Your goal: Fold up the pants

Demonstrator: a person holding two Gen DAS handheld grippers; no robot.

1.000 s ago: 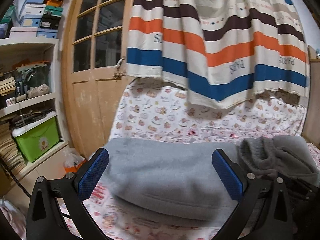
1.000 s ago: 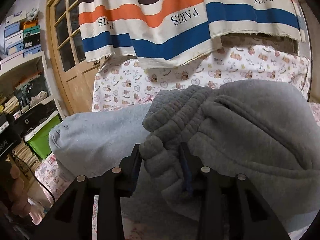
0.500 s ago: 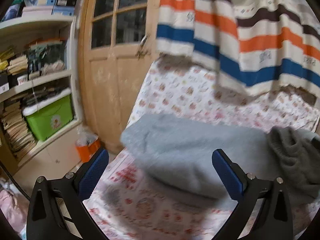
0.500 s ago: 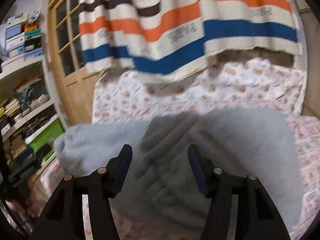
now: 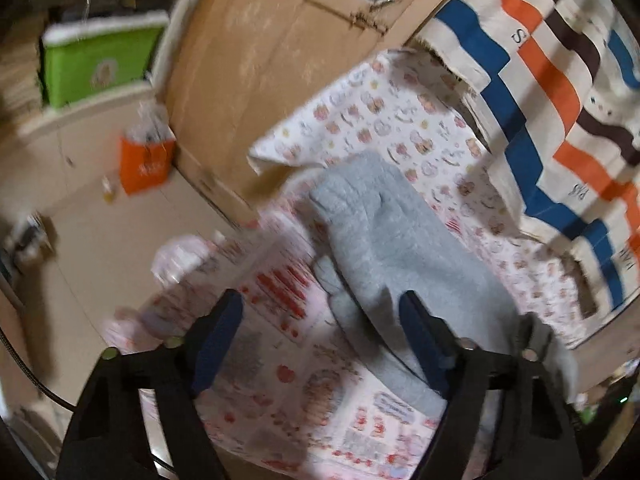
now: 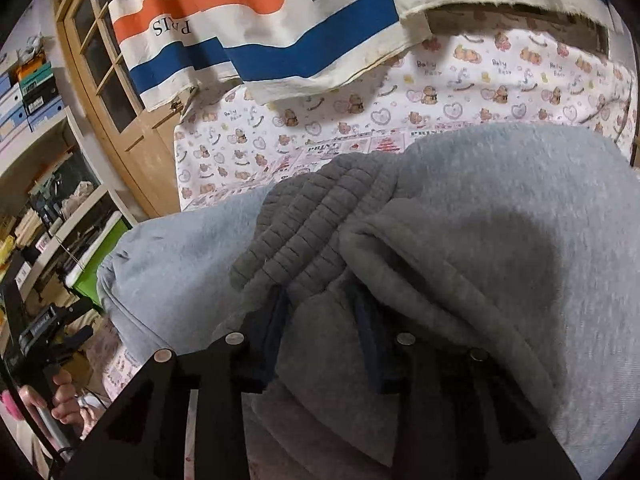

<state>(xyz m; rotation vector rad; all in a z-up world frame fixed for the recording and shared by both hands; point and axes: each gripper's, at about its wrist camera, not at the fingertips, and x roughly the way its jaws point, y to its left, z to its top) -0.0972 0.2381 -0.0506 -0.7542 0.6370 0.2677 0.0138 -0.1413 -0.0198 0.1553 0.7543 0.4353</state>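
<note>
On printed sheet [image 6: 472,92]: grey pants [image 6: 500,208] bunched; right hand-held gripper [image 6: 320,320] pinching ribbed waistband, left [image 5: 320,328] spread

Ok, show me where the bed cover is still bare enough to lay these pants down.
Bare printed bed cover lies between the left gripper and the bed's near edge, left of the grey pants. Another bare strip runs behind the pants, under the striped cloth. The right side is crowded by bunched fabric.

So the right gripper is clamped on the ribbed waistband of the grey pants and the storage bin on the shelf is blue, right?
Not quite. The storage bin is green, not blue, as the left wrist view shows. The right gripper is indeed clamped on the ribbed waistband of the grey pants.
</note>
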